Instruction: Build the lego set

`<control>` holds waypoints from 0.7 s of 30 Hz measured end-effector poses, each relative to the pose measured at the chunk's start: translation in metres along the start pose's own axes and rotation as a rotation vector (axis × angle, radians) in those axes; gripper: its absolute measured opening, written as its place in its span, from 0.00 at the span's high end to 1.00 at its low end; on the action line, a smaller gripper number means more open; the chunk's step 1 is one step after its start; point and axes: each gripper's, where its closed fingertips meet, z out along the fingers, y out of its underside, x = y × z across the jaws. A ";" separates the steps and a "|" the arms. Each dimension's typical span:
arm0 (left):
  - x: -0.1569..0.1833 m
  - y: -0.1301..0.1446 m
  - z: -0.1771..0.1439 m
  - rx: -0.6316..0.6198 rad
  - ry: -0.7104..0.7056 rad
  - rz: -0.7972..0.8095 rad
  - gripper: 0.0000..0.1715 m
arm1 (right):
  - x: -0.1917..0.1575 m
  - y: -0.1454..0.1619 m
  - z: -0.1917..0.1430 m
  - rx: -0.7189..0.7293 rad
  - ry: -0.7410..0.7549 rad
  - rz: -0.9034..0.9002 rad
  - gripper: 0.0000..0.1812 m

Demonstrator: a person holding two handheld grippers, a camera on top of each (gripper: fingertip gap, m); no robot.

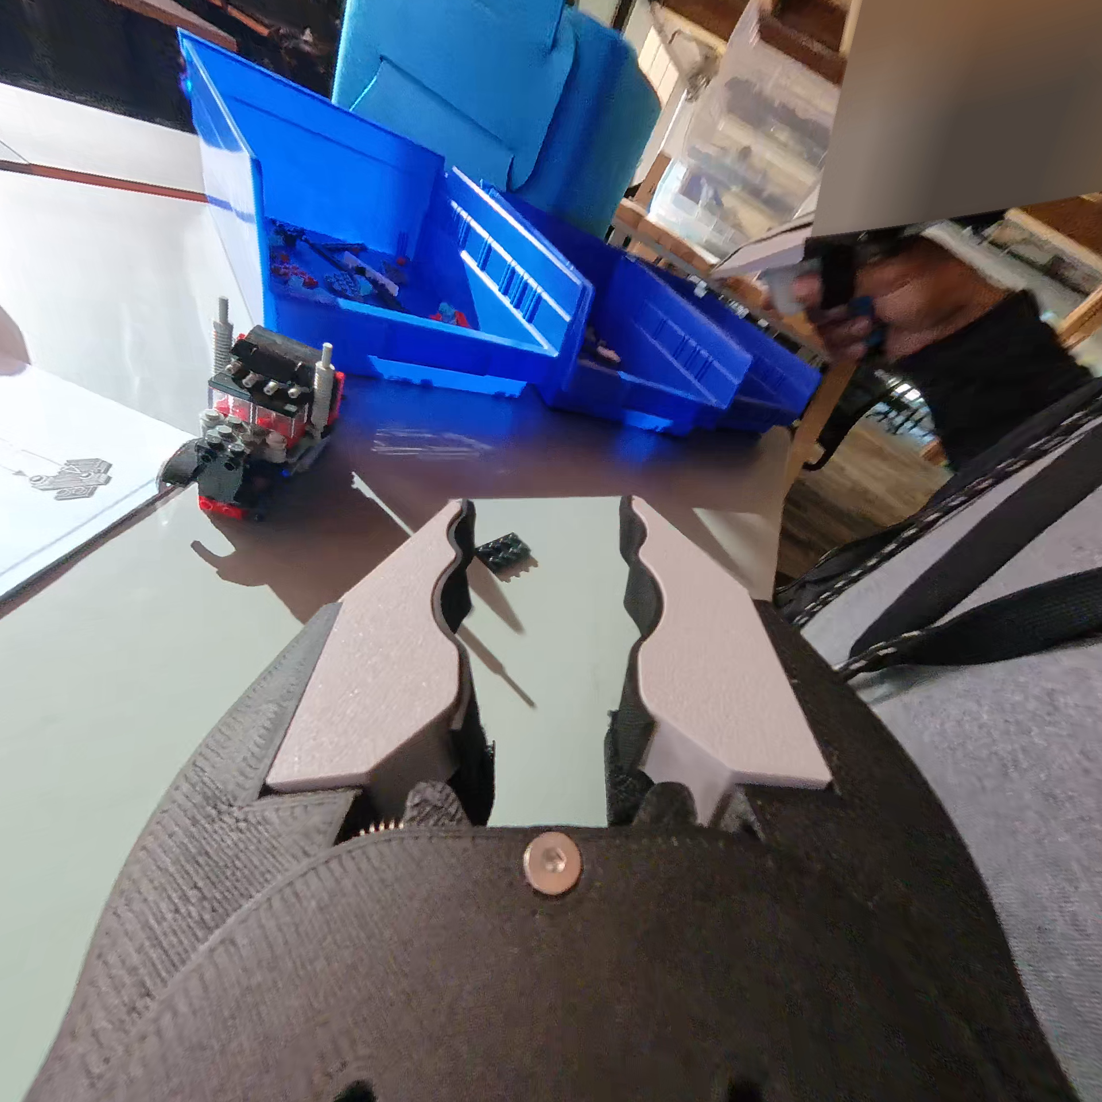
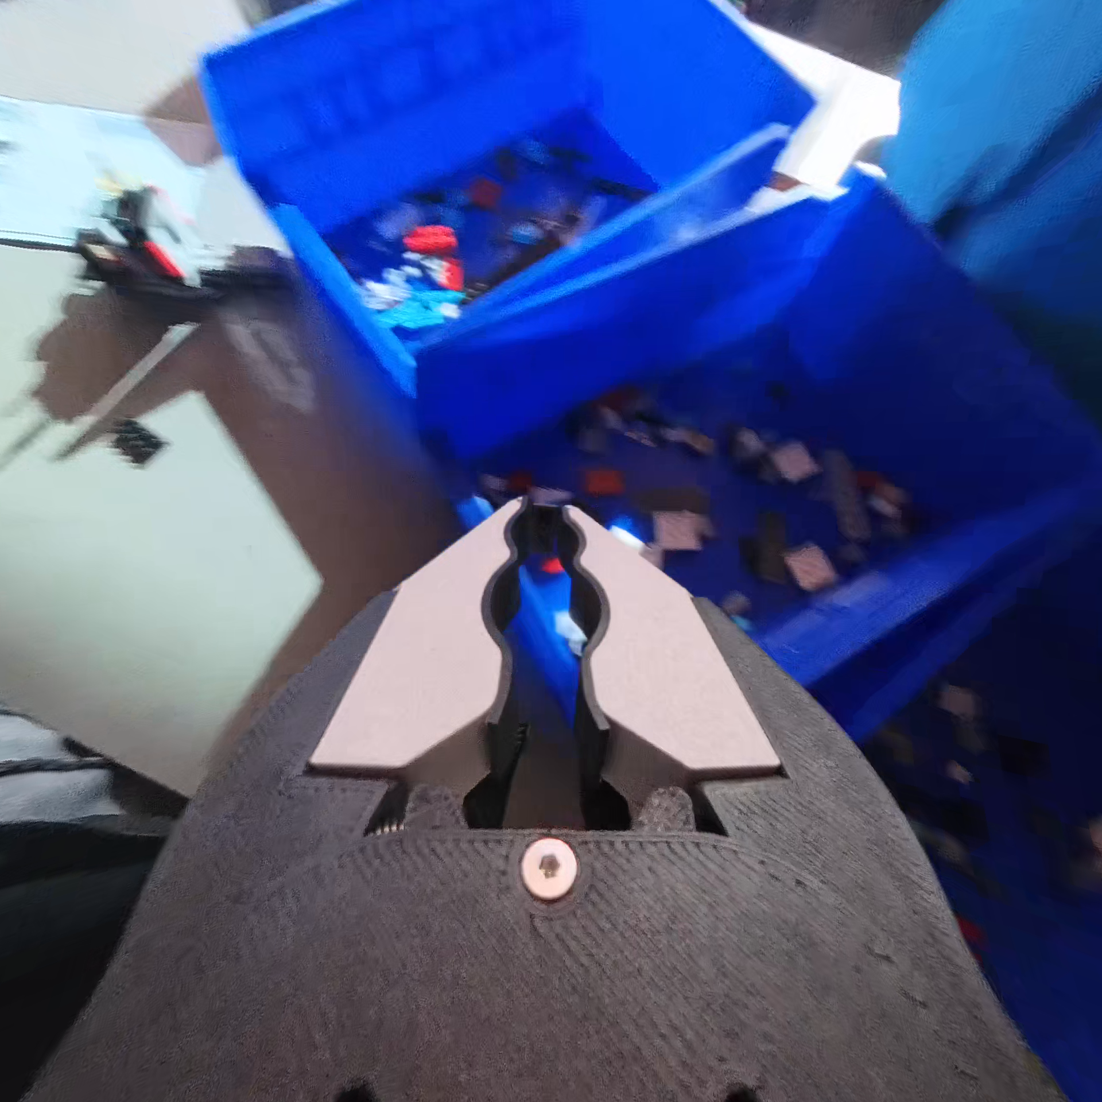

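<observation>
The right gripper [image 2: 544, 517] fingers are pinching a small black brick [image 2: 541, 525] above the nearer blue plastic bin [image 2: 894, 626]. The left gripper [image 1: 545, 507] fingers are hanging spread over the glossy tabletop [image 1: 149, 656], near a loose black plate [image 1: 502, 551]. Fetching is in hand; next, seating the brick on the red-and-black truck model [image 1: 262, 417].

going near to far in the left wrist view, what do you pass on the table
left tool → small black lego plate → red and black lego truck → blue bin with loose lego pieces → light blue chair
</observation>
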 end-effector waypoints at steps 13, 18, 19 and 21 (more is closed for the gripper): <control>-0.004 -0.008 -0.014 0.055 0.061 -0.068 0.71 | -0.195 0.022 0.119 -0.084 -0.436 -0.042 0.95; -0.004 -0.006 -0.012 0.039 0.061 -0.074 0.71 | -0.202 0.032 0.133 -0.104 -0.409 -0.079 0.95; -0.005 -0.005 -0.011 0.032 0.059 -0.075 0.71 | -0.204 0.032 0.133 -0.097 -0.420 -0.071 0.95; -0.006 -0.003 -0.010 0.017 0.049 -0.076 0.71 | -0.206 0.033 0.134 -0.089 -0.434 -0.061 0.95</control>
